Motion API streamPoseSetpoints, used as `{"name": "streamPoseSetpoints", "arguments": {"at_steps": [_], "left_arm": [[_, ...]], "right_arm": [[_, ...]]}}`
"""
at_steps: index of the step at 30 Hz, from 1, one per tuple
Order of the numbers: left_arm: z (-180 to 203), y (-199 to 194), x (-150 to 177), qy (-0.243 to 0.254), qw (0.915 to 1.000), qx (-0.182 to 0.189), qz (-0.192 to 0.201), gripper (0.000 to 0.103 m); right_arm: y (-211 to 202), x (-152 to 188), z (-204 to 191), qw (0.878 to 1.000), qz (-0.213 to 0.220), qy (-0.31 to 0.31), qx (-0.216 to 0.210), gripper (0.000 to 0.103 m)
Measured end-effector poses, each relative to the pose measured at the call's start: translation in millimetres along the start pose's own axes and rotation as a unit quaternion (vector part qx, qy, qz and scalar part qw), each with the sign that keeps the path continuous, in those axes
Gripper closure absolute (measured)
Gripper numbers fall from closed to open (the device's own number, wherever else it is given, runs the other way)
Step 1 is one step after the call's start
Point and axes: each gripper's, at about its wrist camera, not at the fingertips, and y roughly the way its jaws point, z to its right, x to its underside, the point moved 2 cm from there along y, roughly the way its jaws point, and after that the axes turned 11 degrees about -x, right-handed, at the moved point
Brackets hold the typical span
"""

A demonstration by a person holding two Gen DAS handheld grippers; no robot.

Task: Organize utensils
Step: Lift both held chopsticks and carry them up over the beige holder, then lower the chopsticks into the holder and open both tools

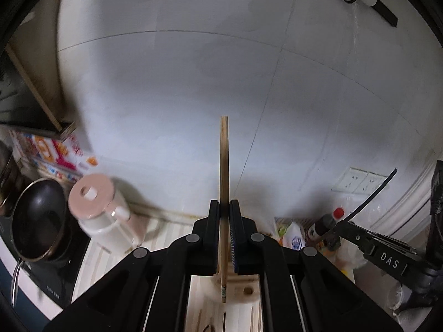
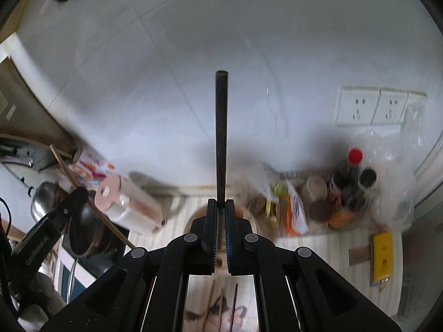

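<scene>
Your left gripper (image 1: 224, 207) is clamped on a wooden chopstick (image 1: 224, 166) standing upright over the wooden holder (image 1: 243, 290), while your right gripper (image 2: 220, 207) pinches a black chopstick (image 2: 221, 132) upright.

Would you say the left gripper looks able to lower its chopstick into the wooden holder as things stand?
Probably yes: the left gripper holds the wooden chopstick upright, its lower tip just over the wooden holder, with nothing visible between.
</scene>
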Motion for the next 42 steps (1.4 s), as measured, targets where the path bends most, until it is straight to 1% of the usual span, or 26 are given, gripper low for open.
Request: {"name": "streamPoseSetpoints", "arguments": {"at_steps": [4, 8, 10, 16, 21, 28, 30, 33, 35, 36, 37, 38, 39, 40, 41, 42], "left_arm": [[13.9, 30.5, -12.5, 0.003, 0.9999, 0.011, 0.002, 0.099], [20.9, 62.7, -12.3, -0.001, 1.0000, 0.006, 0.002, 0.099], [22.2, 78.8, -10.7, -0.003, 1.0000, 0.004, -0.002, 0.099], [21.4, 116.0, 0.4, -0.005, 0.9993, 0.004, -0.036, 0.099], [18.9, 131.7, 8.1, -0.001, 0.9983, 0.004, -0.057, 0.099], [26.2, 139.5, 21.1, 0.012, 0.9956, 0.002, -0.093, 0.099], [26.5, 139.5, 25.9, 0.016, 0.9942, 0.010, -0.106, 0.098], [24.6, 137.4, 30.1, 0.011, 0.9914, 0.016, -0.129, 0.095], [21.3, 131.3, 30.4, 0.006, 0.9899, 0.016, -0.141, 0.094], [20.0, 125.9, 30.3, 0.009, 0.9900, 0.009, -0.141, 0.091], [19.4, 120.4, 29.6, 0.015, 0.9906, -0.001, -0.136, 0.080], [18.6, 114.3, 28.0, 0.022, 0.9914, -0.014, -0.128, 0.063], [16.9, 107.9, 27.7, 0.025, 0.9924, -0.019, -0.119, 0.052], [13.5, 100.1, 28.2, 0.027, 0.9935, -0.024, -0.108, 0.036], [10.0, 92.7, 29.7, 0.028, 0.9942, -0.031, -0.099, 0.029], [6.5, 86.3, 32.0, 0.027, 0.9947, -0.037, -0.092, 0.028]], "right_arm": [[16.9, -19.5, 4.8, 1.000, 0.007, 0.002, 0.008, 0.098], [43.5, -25.3, 14.3, 1.000, 0.000, 0.008, 0.016, 0.098], [56.5, -25.1, 18.4, 1.000, -0.008, 0.011, 0.018, 0.098], [84.7, -18.9, 26.4, 0.999, -0.035, 0.014, 0.026, 0.098], [99.1, -11.5, 36.0, 0.998, -0.057, 0.020, 0.026, 0.098], [115.4, -4.0, 48.4, 0.996, -0.083, 0.029, 0.031, 0.098], [119.1, -1.3, 49.2, 0.995, -0.093, 0.032, 0.029, 0.098], [132.1, 3.4, 53.0, 0.992, -0.123, 0.039, 0.016, 0.097], [138.5, 6.2, 56.5, 0.988, -0.144, 0.051, 0.005, 0.094], [138.6, 7.0, 58.6, 0.987, -0.148, 0.059, -0.001, 0.081], [135.5, 6.9, 60.3, 0.988, -0.144, 0.063, -0.002, 0.062], [131.2, 6.3, 60.4, 0.989, -0.137, 0.063, -0.002, 0.053], [124.3, 5.6, 60.0, 0.990, -0.126, 0.061, 0.000, 0.053], [117.0, 5.3, 59.8, 0.992, -0.116, 0.057, 0.008, 0.053], [110.3, 4.9, 59.5, 0.993, -0.106, 0.053, 0.016, 0.052], [101.9, 6.2, 58.6, 0.994, -0.094, 0.046, 0.029, 0.051]]}}
